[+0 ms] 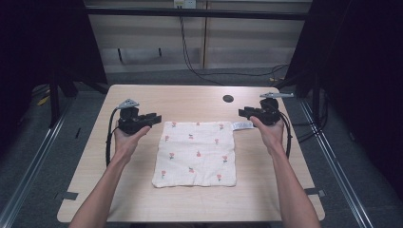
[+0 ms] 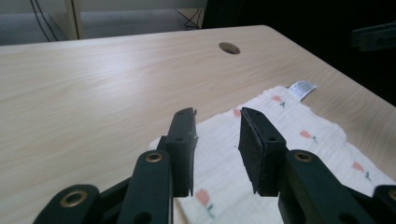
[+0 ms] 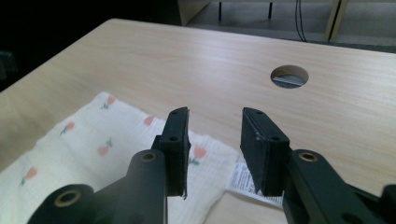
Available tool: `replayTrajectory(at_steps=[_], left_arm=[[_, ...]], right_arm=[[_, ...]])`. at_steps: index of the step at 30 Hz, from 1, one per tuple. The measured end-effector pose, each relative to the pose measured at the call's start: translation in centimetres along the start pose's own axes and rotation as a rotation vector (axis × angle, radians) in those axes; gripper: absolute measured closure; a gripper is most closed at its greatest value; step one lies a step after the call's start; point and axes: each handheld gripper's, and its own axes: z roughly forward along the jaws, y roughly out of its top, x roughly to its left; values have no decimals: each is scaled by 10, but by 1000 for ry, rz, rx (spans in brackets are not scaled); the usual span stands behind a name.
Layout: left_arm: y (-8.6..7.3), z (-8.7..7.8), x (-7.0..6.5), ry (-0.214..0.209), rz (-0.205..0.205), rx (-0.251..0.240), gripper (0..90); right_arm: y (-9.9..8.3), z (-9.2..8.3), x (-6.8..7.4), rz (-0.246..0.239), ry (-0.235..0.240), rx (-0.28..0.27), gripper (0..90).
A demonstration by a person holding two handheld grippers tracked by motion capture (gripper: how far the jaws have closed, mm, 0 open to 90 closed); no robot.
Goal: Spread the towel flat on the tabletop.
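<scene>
Wooden table (image 1: 142,199), cloth (image 1: 196,153) flat, far corners beneath both parted jaws

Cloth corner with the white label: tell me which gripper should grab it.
Right. The right gripper hangs beside the far corner of the cloth with the label, its open jaws framing it. The left gripper sits at the opposite far corner.

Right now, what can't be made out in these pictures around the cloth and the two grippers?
- Label print: too small and blurred in the right gripper view; part sits behind the right gripper.
- Cloth near corners: cut off by the bottom edge in both gripper views.
- Cloth corner beneath the left gripper: partly hidden by its jaws.
- Table near edge: cut off in the high view.
</scene>
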Motion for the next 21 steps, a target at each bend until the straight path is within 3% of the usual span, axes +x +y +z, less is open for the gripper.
replayTrajectory(at_steps=[4, 6, 8, 12, 14, 16, 21], left_arm=[[-15, -12, -7, -10, 51, 55, 680], [-26, -16, -13, -50, 53, 72, 694], [-37, -17, -22, -71, 84, 109, 699], [-51, -24, -39, -102, 122, 164, 689], [-55, -30, -48, -107, 131, 176, 673], [-64, -36, -58, -127, 160, 206, 667], [-83, -41, -63, -162, 148, 263, 671]], right_arm=[[-11, -13, 13, -58, 38, 33, 623], [-23, -18, 21, -74, 66, 42, 624], [-35, -22, 29, -94, 77, 55, 632], [-58, -30, 43, -91, 122, 70, 640], [-69, -34, 51, -117, 98, 85, 629], [-81, -38, 60, -156, 109, 129, 622], [-108, -48, 76, -155, 130, 188, 625]])
